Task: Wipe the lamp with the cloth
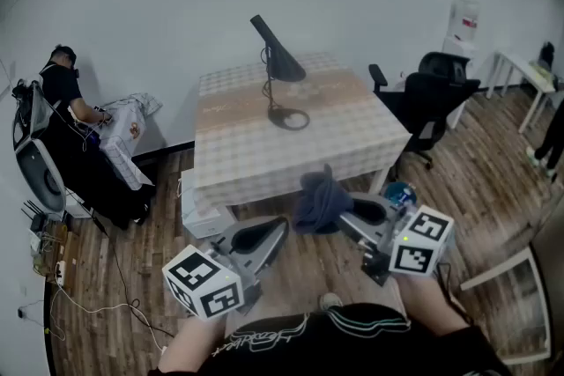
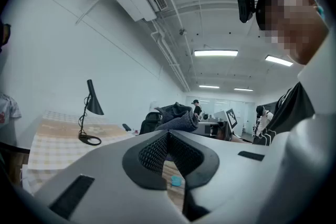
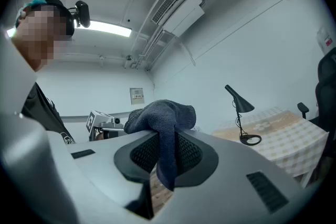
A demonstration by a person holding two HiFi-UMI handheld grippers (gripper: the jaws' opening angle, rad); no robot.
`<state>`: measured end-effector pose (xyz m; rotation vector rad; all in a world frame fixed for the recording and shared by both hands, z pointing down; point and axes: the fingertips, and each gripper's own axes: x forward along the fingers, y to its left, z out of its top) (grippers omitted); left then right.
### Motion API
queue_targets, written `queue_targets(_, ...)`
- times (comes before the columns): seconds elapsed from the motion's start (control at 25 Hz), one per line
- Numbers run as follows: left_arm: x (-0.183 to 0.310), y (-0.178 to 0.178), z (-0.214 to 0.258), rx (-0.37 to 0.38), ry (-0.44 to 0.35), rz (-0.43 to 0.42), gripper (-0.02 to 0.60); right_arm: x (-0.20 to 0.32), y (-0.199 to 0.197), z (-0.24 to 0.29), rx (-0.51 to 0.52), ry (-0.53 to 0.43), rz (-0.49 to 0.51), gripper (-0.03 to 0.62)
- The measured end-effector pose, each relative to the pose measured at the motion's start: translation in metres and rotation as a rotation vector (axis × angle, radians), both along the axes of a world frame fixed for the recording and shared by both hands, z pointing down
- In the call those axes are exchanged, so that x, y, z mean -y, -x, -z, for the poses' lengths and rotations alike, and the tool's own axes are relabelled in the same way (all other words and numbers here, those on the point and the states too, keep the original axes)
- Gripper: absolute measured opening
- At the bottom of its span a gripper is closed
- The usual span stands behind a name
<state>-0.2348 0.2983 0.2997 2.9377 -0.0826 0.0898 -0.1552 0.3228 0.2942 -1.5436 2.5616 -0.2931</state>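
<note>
Finding one: the lamp point(image 1: 280, 55) stands on the table point(image 1: 361, 145), on the half of the top farther from us and about midway between the table's left and right edges. Its ring base lies flat on the checked cover, its thin stem rises nearly upright, and its cone shade slants up and away toward the table's far left corner.

Finding two: the right gripper point(image 1: 345, 211) is clamped on the cloth point(image 1: 319, 200). The right gripper view shows dark fabric bunched over the jaw tips, with a tail hanging down between the pads. The cloth sits just short of the table's near edge and is not over the top yet.

Finding three: the left gripper point(image 1: 275, 232) has its jaws closed together with nothing between them. It sits lower and farther back from the table's near edge than the right one.

Assessment: wiping has not begun, as cloth and lamp are well apart. The lamp lies straight ahead across the table, a little left of the cloth-bearing gripper, which is the nearer of the two. We judge the coming move to be a forward reach over the near edge. The shade's slanted long axis will call for strokes along that slope. The light stem may tip if pushed sideways, and the idle left gripper could steady the base.
</note>
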Motion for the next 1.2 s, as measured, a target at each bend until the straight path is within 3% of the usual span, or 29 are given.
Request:
queue_targets(0.6,0.033,-0.032,-0.014,0.023,0.039,0.034,-0.002,0.035,-0.038,-0.011,0.005,0.026,-0.002,0.057)
queue_targets(1.2,0.106,-0.130,-0.024,0.019,0.052,0.098,-0.002,0.110,-0.141,-0.026,-0.057,0.036,0.011,0.057)
